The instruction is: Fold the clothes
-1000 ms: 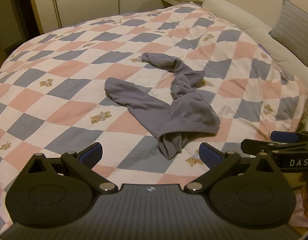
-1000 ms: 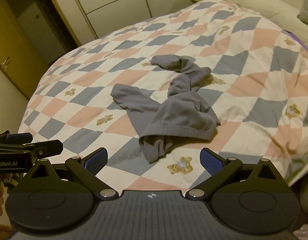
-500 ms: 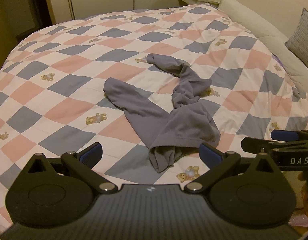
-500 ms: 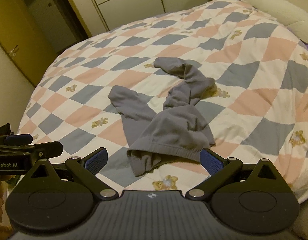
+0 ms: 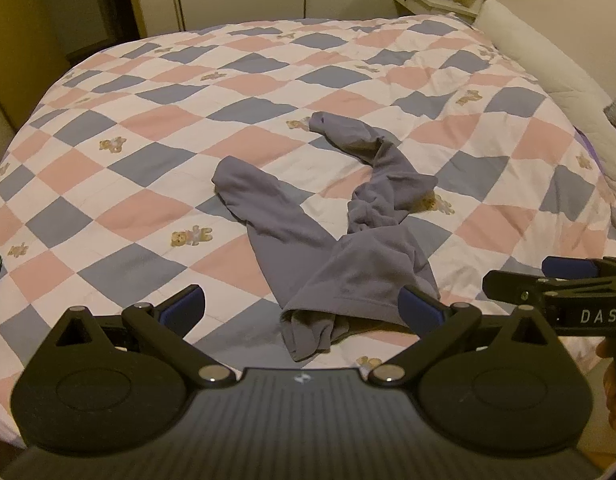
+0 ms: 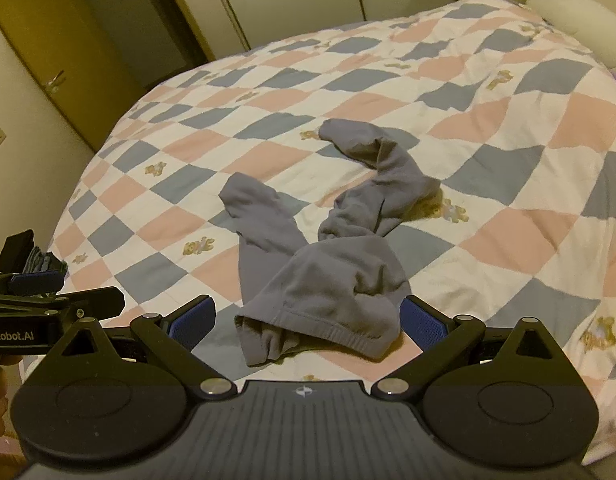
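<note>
Both hand-held grippers (image 5: 302,308) (image 6: 306,316) gape over crumpled, seemingly knit grey leggings (image 5: 347,240).

Your left gripper (image 5: 302,310) hangs wide open over the near edge of the checked quilt (image 5: 156,168), both fingers clear of the crumpled grey trousers (image 5: 347,264), whose waistband lies nearest you.

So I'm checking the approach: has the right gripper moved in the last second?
Yes. The right gripper has come forward toward the grey pants; their waistband now sits between its open fingers.
</note>
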`<state>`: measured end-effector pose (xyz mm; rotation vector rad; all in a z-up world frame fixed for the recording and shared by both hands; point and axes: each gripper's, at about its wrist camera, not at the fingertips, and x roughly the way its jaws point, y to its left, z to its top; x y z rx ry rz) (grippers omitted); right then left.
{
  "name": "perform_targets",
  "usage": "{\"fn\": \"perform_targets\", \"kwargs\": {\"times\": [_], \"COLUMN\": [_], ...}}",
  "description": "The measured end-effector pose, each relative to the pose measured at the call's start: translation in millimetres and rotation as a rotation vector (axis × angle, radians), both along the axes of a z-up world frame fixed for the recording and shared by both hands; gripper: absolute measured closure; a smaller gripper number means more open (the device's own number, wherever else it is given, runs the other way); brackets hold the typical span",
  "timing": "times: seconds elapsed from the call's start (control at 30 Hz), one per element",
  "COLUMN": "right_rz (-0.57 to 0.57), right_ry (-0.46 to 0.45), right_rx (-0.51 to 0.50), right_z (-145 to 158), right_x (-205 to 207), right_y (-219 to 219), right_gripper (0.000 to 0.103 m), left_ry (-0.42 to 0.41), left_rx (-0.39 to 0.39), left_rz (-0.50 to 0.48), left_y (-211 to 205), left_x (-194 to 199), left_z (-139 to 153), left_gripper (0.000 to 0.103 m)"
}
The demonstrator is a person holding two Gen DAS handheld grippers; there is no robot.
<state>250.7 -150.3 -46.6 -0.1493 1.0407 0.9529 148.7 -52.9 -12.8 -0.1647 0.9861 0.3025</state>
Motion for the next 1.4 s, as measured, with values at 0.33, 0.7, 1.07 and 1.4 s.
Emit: {"fn": "perform_targets", "kwargs": {"times": [0.33,0.7,1.07,1.4], "right_rz": [0.047,0.252,0.516,0.605], "right_ry": [0.014,-0.161,-0.318,-0.515], "right_rx": [-0.009,-0.079,-0.271,-0.288], "right_z": [-19.4,-78.3,-174.4,-215.3], "right_x": [25.9,11.3,-25.3,-30.0], "right_y": [-4.1,-2.3,17.4,39.1], "right_gripper": [0.002,0.006,0.035,0.039], "left_ry": [0.044,0.121,0.236,0.146], "left_rx": [-0.001,-0.016,-0.109,-0.383], "left_rz": [0.054,0.063,-0.006,0.154], "left_y": [-10.4,1.5,9.7,36.7], "left_x": [9.5,-2.6,-2.6,-2.3], "left_z": [-22.6,-104.5,-219.7,-269.6], "left_gripper": [0.001,0.007,0.062,0.067]}}
